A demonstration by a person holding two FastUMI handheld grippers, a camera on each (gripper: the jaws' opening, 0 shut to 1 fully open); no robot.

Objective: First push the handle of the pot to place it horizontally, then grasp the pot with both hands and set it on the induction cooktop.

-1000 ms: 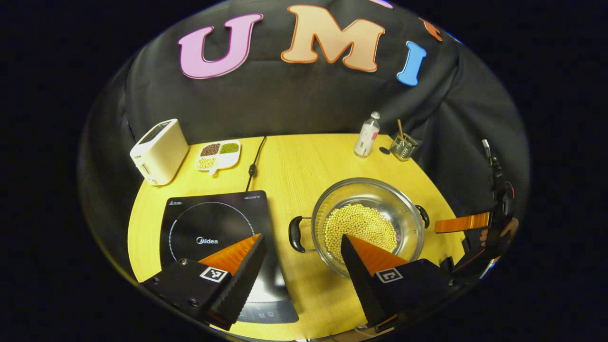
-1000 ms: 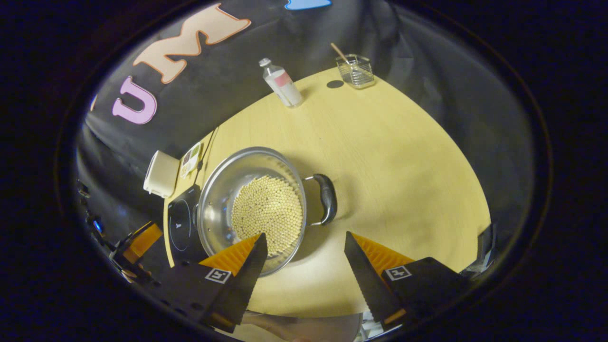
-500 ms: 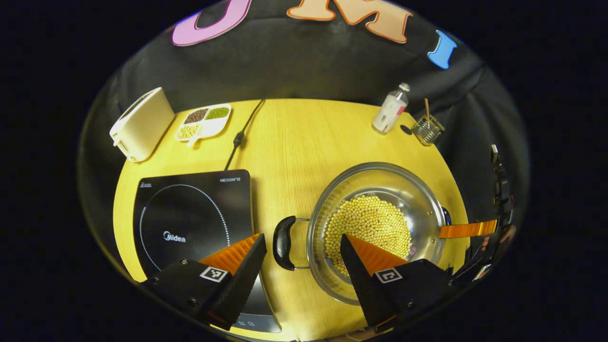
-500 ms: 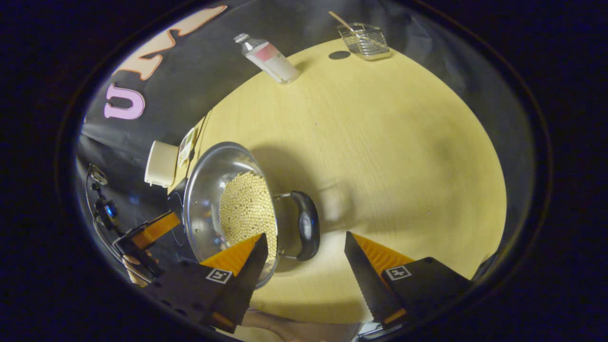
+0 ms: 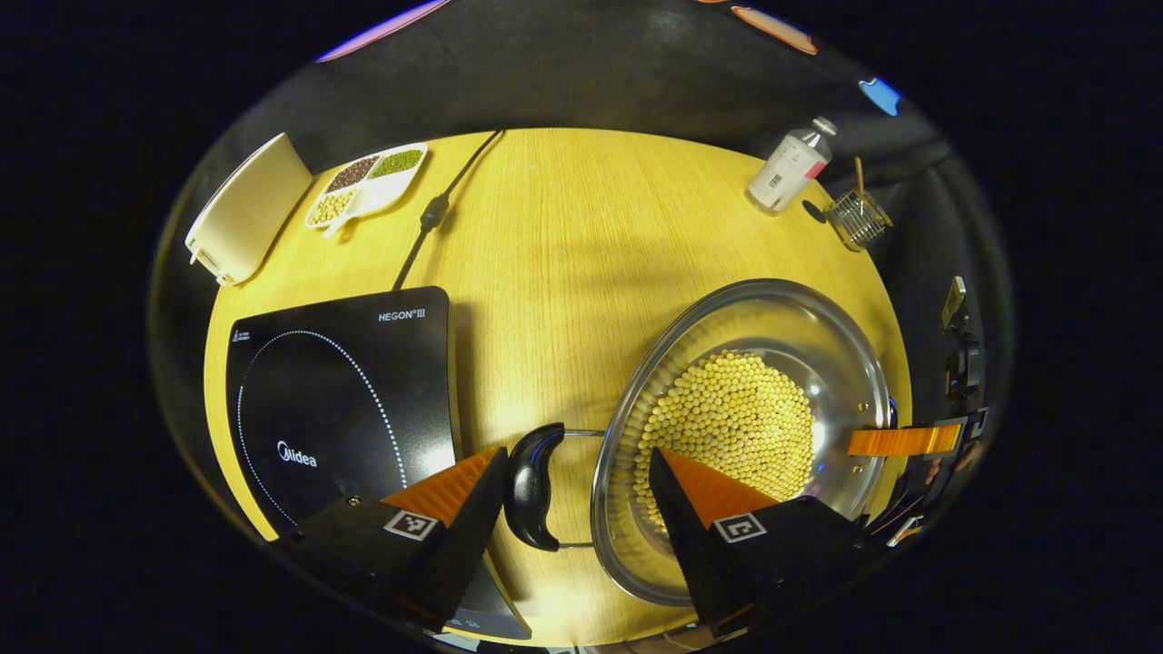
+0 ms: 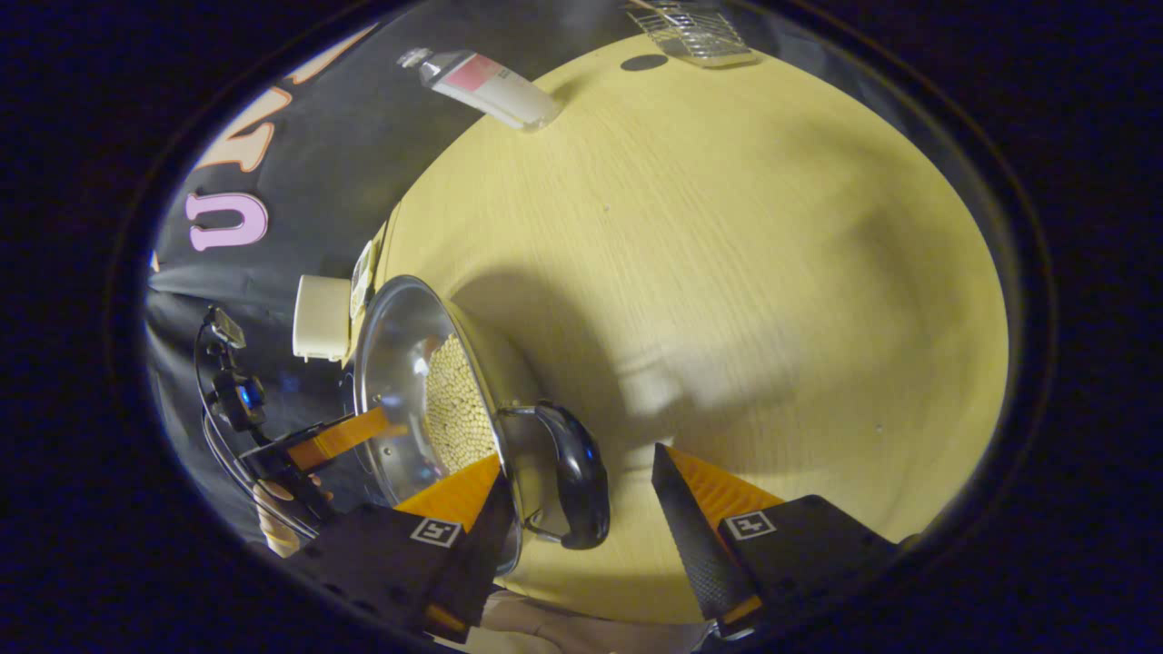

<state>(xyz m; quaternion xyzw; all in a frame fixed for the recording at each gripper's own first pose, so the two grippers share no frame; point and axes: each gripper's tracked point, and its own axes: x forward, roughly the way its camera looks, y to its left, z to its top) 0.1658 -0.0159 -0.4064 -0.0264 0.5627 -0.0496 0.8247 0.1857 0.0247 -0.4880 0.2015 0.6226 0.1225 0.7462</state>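
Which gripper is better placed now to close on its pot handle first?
Left. The left gripper has its handle between open fingers. The right gripper also frames its handle, but one finger overlaps the pot rim.

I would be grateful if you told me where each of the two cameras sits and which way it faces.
Left gripper view: rides on the left gripper, looking down along its open fingers at the steel pot of yellow beans, the pot's near black handle and the black induction cooktop.
Right gripper view: rides on the right gripper, looking low across the yellow wooden table at the pot's other black handle; a hand holds the far gripper.
Shared: pot, table, clear plastic bottle.
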